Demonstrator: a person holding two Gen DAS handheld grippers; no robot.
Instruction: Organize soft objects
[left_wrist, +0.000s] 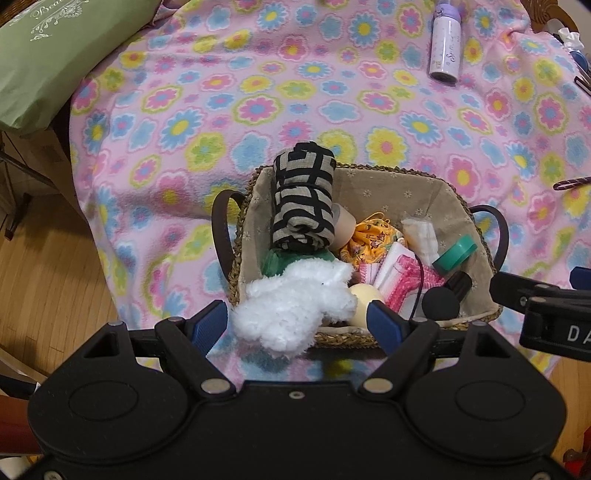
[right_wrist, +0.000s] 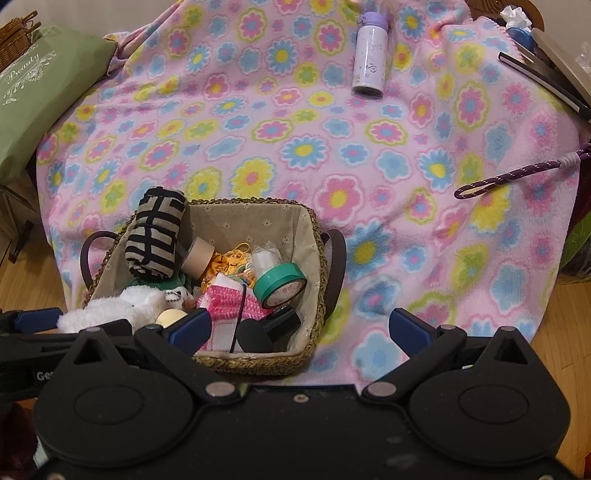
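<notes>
Hanging over the basket (left_wrist: 424, 184), both grippers, left (left_wrist: 297, 321) and right (right_wrist: 301, 326), gape empty beside the plush (left_wrist: 291, 306).

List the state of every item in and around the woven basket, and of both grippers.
Woven straw basket with cloth liner: upright, full.
Black-and-beige rolled cloth: rolled, leaning on the rim.
White fluffy plush toy: draped over the near rim.
Green tape roll: tilted on edge.
Lilac bottle: capped, outside the basket on the blanket.
Left gripper: open, empty.
Right gripper: open, empty.
</notes>
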